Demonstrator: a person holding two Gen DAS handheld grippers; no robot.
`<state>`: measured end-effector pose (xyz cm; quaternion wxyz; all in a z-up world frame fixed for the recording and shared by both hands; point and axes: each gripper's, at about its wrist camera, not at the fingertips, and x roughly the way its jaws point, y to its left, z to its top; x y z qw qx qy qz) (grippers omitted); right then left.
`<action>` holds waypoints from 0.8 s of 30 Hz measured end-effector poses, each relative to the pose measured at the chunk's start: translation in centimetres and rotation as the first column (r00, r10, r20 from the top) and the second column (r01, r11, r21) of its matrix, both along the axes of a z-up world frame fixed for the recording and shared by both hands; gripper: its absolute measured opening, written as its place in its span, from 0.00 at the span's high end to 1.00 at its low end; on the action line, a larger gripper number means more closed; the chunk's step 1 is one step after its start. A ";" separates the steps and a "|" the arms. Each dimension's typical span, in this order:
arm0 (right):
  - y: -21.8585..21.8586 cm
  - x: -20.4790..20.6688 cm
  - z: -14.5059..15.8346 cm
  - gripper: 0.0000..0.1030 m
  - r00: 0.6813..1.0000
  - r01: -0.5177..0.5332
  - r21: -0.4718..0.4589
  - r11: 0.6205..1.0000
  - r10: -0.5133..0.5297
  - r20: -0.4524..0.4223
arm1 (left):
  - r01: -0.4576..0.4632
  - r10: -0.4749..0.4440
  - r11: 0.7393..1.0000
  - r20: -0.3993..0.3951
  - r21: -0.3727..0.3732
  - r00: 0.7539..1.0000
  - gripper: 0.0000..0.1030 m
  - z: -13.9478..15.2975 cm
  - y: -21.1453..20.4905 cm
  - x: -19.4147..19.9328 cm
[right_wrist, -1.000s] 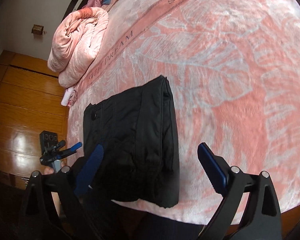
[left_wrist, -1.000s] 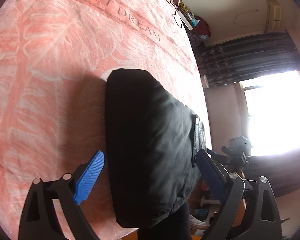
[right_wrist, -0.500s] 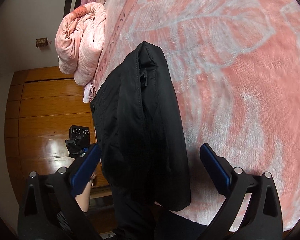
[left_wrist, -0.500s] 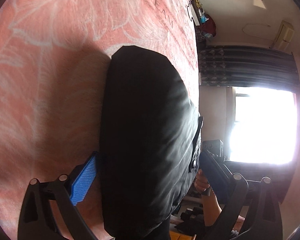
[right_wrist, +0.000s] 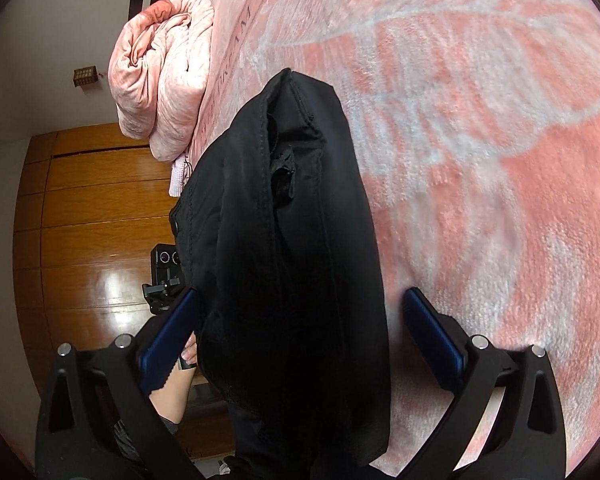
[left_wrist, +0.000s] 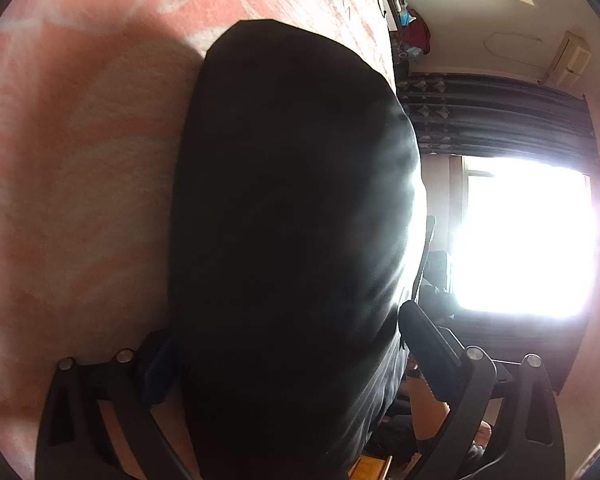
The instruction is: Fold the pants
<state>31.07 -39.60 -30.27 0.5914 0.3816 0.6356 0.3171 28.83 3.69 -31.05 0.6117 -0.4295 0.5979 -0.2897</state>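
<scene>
The black pants (left_wrist: 292,180) lie folded into a thick bundle on the pink leaf-patterned blanket (left_wrist: 80,140). My left gripper (left_wrist: 292,352) is open wide, with one end of the bundle between its fingers; its blue left pad (left_wrist: 160,364) is half hidden by the cloth. From the opposite end, my right gripper (right_wrist: 300,326) is open too and straddles the pants (right_wrist: 292,220), one blue pad on each side. The folded layers and seams show in the right wrist view. Neither gripper visibly squeezes the cloth.
A rolled pink quilt (right_wrist: 164,68) lies on the blanket (right_wrist: 480,120) beyond the pants. Wooden panelling (right_wrist: 92,208) stands past the bed edge. A bright window (left_wrist: 524,236) and dark curtains (left_wrist: 492,112) fill the far side. A person's hand (right_wrist: 176,376) holds the other gripper.
Both grippers have sunk and come closer to the pants, which now fill the space between their fingers. The bundle itself has kept its place.
</scene>
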 end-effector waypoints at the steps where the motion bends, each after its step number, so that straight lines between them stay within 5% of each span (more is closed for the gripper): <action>1: 0.4 0.1 0.0 0.02 1.000 -0.007 0.001 1.000 0.007 0.004 | -0.001 0.001 1.000 -0.003 -0.006 1.000 0.04 -0.1 -0.1 0.1; 6: 1.7 0.0 0.2 0.05 0.998 -0.048 0.013 0.999 0.047 0.044 | 0.009 -0.009 1.000 0.006 0.008 1.000 0.06 -0.1 -0.5 0.4; 11: 2.0 -0.1 0.2 0.38 0.997 -0.053 -0.010 0.999 0.054 0.062 | 0.026 -0.027 0.997 0.017 0.079 0.999 0.30 0.1 -1.2 0.5; 16: 2.1 -0.5 1.4 0.57 0.994 -0.039 -0.012 0.999 0.040 0.105 | 0.013 -0.019 0.993 0.050 0.117 0.999 0.50 1.5 -1.5 0.9; 24: 2.8 -0.8 3.6 0.64 0.988 -0.028 -0.022 0.999 0.031 0.149 | 0.008 -0.021 0.988 0.080 0.155 0.997 0.60 3.4 -2.3 -1.0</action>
